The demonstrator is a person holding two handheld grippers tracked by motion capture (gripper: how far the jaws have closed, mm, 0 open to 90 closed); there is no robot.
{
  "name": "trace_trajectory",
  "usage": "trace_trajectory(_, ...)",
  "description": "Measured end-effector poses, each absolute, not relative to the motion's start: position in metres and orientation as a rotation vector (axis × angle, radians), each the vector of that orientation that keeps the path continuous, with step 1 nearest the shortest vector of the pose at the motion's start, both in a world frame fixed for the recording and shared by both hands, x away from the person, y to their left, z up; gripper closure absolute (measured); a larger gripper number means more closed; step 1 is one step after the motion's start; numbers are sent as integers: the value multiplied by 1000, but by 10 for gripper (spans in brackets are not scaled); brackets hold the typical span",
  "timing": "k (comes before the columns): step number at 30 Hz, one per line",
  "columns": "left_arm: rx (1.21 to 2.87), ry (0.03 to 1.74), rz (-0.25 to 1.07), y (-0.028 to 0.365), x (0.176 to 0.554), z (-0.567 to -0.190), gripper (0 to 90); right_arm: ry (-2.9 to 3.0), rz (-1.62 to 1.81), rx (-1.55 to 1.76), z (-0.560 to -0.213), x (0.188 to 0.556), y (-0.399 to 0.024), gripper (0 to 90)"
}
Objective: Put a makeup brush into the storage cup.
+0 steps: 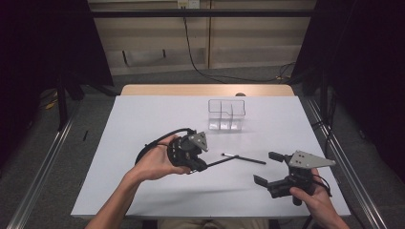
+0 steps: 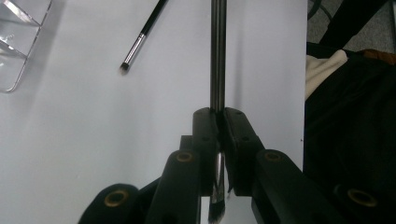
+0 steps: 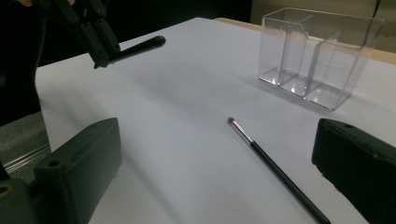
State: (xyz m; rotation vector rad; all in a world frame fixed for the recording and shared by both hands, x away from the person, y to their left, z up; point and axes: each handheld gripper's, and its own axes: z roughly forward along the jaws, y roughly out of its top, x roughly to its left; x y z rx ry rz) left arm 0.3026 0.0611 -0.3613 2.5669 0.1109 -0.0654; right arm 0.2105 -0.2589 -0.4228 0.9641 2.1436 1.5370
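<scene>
High view sets the left gripper (image 1: 203,167) clamped on a slim black brush (image 1: 220,162) above the matte white table (image 1: 143,124), while right gripper view reveals wide-parted right gripper (image 3: 215,163) before a second metal-ferruled brush (image 3: 275,170) and clear three-celled organiser (image 3: 317,56).

brushes: two showing, one clamped (image 2: 217,56), one lying loose (image 1: 243,158) | clear organizers: one standing (image 1: 227,114), three compartments | grippers: two working, left (image 1: 199,164), right (image 1: 267,167) | tables: one (image 1: 143,119)

Black brush (image 1: 244,159) (white table (image 1: 143,119))
</scene>
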Motion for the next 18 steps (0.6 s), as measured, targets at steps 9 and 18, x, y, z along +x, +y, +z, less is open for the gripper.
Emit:
trace_trajectory(9, 2589, 123, -73, 61, 302, -366, 839, 2133, 1593, 878, -396, 222, -250, 8)
trace_trajectory(18, 2608, 117, -80, 61, 304, -369, 839, 2278, 1521, 815, -385, 244, -240, 23)
